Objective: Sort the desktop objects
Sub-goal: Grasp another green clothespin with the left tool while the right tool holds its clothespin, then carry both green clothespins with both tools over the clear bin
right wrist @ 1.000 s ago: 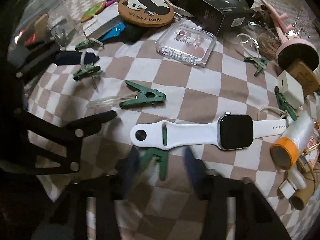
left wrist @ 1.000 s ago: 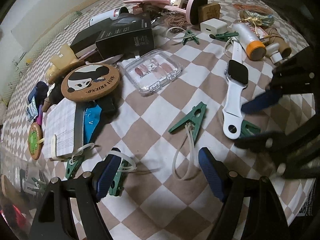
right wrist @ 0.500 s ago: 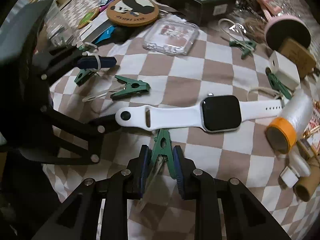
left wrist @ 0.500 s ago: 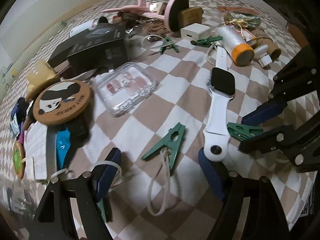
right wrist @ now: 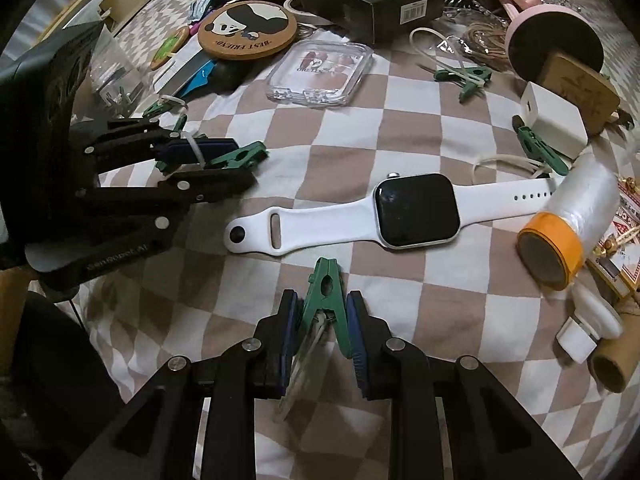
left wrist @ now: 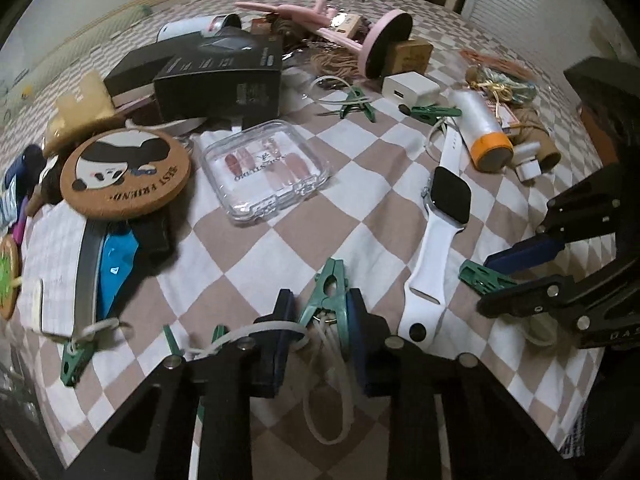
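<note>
My left gripper (left wrist: 320,320) points down at the checked cloth, its jaws closing, and both blue pads press a green clip (left wrist: 328,296) with a white loop hanging behind it. A second white loop lies over its left finger (left wrist: 280,332). In the right wrist view the left gripper (right wrist: 224,164) shows at the left with that clip (right wrist: 240,156) sticking out. My right gripper (right wrist: 323,320) is shut on another green clip (right wrist: 324,292) just in front of the white smartwatch (right wrist: 332,220). The right gripper (left wrist: 486,282) also shows in the left wrist view beside the watch (left wrist: 436,232).
A clear nail case (left wrist: 264,168), a panda coaster (left wrist: 124,172) and a black box (left wrist: 220,76) lie behind. A white charger (left wrist: 412,88), an orange-ended film roll (left wrist: 480,128) and a pink stand (left wrist: 384,44) crowd the far right. Two more green clips (left wrist: 356,104) (left wrist: 436,112) lie there.
The left gripper slid up to the green clip with the white loop and its jaws came together on it. The right gripper's jaws narrowed onto the clip below the watch.
</note>
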{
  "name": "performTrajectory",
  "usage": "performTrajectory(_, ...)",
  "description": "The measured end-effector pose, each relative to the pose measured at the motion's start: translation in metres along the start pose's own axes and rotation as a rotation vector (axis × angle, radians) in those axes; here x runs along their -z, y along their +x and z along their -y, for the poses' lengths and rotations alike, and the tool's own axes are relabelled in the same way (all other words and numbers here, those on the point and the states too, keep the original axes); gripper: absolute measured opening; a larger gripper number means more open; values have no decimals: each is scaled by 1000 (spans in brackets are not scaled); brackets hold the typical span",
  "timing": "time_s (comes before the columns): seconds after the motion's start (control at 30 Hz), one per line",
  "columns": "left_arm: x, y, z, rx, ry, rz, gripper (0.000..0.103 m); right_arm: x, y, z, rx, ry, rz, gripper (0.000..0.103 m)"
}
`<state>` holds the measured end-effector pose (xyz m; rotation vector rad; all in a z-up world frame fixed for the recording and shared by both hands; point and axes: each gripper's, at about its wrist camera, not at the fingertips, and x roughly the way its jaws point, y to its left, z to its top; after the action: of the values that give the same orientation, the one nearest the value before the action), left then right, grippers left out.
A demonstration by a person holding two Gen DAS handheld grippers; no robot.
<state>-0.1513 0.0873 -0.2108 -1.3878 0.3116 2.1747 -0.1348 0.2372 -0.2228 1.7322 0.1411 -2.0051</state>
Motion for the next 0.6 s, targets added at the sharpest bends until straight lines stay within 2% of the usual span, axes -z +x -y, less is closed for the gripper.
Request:
performTrajectory(0.17,2,-3,0,-27,-27,0,26,0,-7,-7,10,-21,17,26)
performTrajectory(0.47,5,-39,-3,-61,-103,57,26,0,-34,-19,53,-49,76,26)
performTrajectory(0.6,2,-59,3,-81,-92,92,26,-5,-46,-30,90,-67,104,26)
